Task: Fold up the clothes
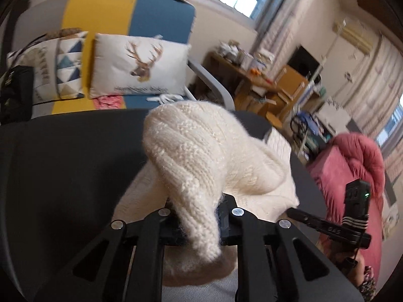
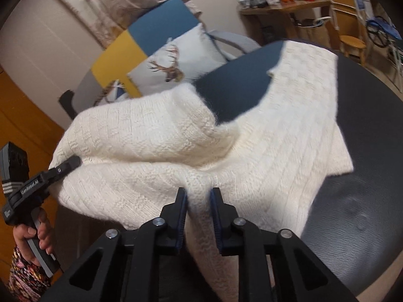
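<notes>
Status: fold under way, not finished. One cream knit sweater (image 2: 289, 125) lies partly flat on the dark table (image 2: 365, 151), its near portion lifted. My right tool (image 2: 199, 196) clamps a pinch of knit between narrow jaws; my left tool (image 1: 199, 209) grips another raised edge, which drapes over its fingers. Remaining, in my judgement: lay the lifted part over the flat part. Count: one sweater, two tools, one table.
</notes>
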Tool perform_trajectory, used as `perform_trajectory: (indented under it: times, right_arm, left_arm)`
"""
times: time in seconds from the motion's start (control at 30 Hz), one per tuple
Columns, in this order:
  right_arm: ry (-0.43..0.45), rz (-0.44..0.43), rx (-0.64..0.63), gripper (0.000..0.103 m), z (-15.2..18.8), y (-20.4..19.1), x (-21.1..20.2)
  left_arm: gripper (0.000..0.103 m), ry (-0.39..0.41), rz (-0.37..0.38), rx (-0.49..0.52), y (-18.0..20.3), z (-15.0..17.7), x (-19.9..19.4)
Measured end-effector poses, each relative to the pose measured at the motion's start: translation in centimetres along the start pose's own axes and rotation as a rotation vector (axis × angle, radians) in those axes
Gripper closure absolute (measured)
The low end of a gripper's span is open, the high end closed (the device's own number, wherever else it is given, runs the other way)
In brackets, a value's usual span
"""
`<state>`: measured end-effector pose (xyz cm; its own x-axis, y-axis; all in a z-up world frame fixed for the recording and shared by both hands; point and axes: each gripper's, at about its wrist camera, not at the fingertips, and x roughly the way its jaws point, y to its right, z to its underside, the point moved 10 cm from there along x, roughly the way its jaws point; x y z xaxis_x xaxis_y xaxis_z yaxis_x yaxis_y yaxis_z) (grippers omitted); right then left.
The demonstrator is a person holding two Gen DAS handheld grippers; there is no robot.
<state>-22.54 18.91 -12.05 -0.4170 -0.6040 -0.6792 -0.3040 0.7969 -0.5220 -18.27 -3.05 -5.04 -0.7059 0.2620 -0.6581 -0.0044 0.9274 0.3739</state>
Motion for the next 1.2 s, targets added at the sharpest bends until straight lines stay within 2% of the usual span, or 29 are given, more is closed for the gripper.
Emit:
perform_trajectory:
  times: [0.27,0.37,0.47,0.5,0.63,0.77,0.83,0.97,1.0,1.07,1.1,1.13,1.2]
  right_arm:
    - [-0.021,-0.127,-0.130,0.092,-1.6,-10.1,1.6]
    - [-0.029,-0.174,-0.178,0.092,-2.1,-13.9,2.2]
    - [-0.083,-0.225,-0.253,0.081,-0.4,-18.3,3.5]
    - [-0.110,-0.246,-0.276,0.072,0.5,-19.6,4.0]
    - [-0.279,-0.268,-0.432,0.060,7.5,-23.1,6.6]
    - [-0.326,-0.157,-0.595,0.051,12.5,-23.7,8.3]
    - [-0.337,-0.122,-0.576,0.045,13.3,-22.9,9.1]
    - [-0.357,-0.065,-0.491,0.044,14.3,-20.7,10.7]
    - [-0.362,-0.051,-0.470,0.050,14.5,-20.2,11.1]
    - [-0.371,-0.023,-0.428,0.069,15.0,-19.1,11.9]
    - [-0.367,-0.046,-0.362,0.084,14.7,-18.7,12.0]
    - [-0.357,-0.082,-0.297,0.089,14.1,-18.6,11.9]
    - [-0.335,-0.132,-0.227,0.091,13.0,-18.8,11.7]
  left_arm:
    - [0.088,0.149,-0.015,-0.102,-4.4,-2.2,-8.3]
    - [0.088,0.202,-0.064,-0.109,-6.4,-2.4,-11.1]
    - [0.087,0.218,-0.129,-0.135,-9.3,-1.5,-12.8]
    - [0.087,0.215,-0.148,-0.152,-10.4,-0.9,-13.1]
    - [0.087,0.219,-0.169,-0.213,-13.1,1.1,-14.0]
    - [0.087,0.239,-0.165,-0.237,-14.0,2.5,-14.8]
    - [0.087,0.251,-0.168,-0.235,-14.1,3.0,-15.3]
    - [0.087,0.260,-0.152,-0.259,-14.3,3.6,-15.7]
    - [0.087,0.265,-0.151,-0.263,-14.2,3.8,-15.9]
    - [0.087,0.274,-0.149,-0.271,-14.2,4.1,-16.3]
    - [0.087,0.279,-0.148,-0.276,-14.3,4.2,-16.6]
    - [0.087,0.284,-0.147,-0.279,-14.2,4.2,-16.9]
    - [0.087,0.303,-0.141,-0.292,-14.0,4.2,-17.8]
